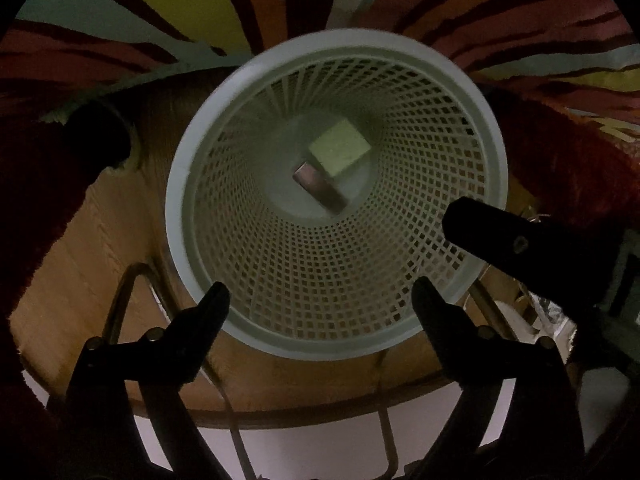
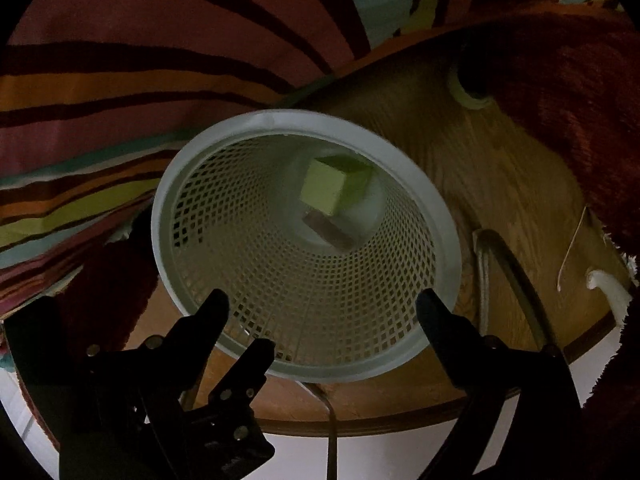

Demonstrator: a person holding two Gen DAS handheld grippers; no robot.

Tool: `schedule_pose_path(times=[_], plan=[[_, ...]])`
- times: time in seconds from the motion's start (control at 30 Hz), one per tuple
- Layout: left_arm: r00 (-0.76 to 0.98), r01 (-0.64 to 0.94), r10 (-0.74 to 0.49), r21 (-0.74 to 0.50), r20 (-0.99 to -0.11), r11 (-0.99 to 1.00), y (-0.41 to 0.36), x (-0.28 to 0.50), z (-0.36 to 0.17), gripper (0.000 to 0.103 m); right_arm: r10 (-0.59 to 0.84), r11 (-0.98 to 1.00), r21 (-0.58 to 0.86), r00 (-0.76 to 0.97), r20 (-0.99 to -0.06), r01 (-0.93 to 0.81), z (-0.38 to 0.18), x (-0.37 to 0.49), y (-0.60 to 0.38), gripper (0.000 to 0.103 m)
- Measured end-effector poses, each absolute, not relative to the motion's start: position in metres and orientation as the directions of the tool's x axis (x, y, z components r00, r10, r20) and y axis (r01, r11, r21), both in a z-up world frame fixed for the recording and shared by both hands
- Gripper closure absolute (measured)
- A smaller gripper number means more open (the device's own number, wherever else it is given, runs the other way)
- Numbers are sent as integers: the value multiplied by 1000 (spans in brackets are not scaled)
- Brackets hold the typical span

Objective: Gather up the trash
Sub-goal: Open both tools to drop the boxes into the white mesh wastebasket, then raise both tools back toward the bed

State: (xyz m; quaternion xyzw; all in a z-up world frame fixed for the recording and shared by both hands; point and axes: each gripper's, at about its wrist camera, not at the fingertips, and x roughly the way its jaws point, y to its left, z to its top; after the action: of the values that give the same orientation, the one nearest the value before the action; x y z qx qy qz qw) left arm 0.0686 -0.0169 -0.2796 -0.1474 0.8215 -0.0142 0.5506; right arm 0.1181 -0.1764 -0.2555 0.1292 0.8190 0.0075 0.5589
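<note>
A white mesh waste basket (image 1: 208, 128) stands on a round wooden surface; it also shows in the right wrist view (image 2: 400, 152). At its bottom lie a pale green cube (image 1: 340, 146) (image 2: 326, 188) and a small dark flat piece (image 1: 320, 192) (image 2: 328, 232). My left gripper (image 1: 320, 296) is open and empty, above the basket's near rim. My right gripper (image 2: 322, 308) is open and empty, also above the near rim. The right gripper's finger (image 1: 520, 240) shows at the right of the left wrist view. The left gripper's finger (image 2: 244, 372) shows at lower left of the right wrist view.
The round wooden surface (image 1: 100, 248) (image 2: 520, 208) rests on a metal frame (image 2: 524, 280). A striped multicoloured rug (image 1: 180, 0) (image 2: 120, 80) lies beyond it. Dark red fuzzy fabric (image 2: 580, 100) (image 1: 560, 152) drapes at the sides. A white cord (image 2: 612, 292) lies at the right.
</note>
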Motion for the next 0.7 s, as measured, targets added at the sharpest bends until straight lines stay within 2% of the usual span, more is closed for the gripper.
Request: schedule_pose_path(times=[0.2, 0.4, 0.57, 0.7], plan=[[-313, -247, -244, -169, -918, 954, -12, 72, -268, 13, 235, 960, 171, -306, -923, 220, -255, 120, -184, 13], [-270, -331, -242, -146, -932, 932, 6, 65, -261, 13, 276, 945, 219, -236, -932, 241, -234, 123, -188, 13], [-193, -335, -232, -158, -953, 929, 12, 63, -244, 13, 298, 937, 254, -172, -939, 240, -215, 122, -193, 13], [-87, -333, -228, -188, -970, 924, 19, 62, -217, 9, 340, 923, 316, -82, -937, 218, -186, 120, -194, 13]])
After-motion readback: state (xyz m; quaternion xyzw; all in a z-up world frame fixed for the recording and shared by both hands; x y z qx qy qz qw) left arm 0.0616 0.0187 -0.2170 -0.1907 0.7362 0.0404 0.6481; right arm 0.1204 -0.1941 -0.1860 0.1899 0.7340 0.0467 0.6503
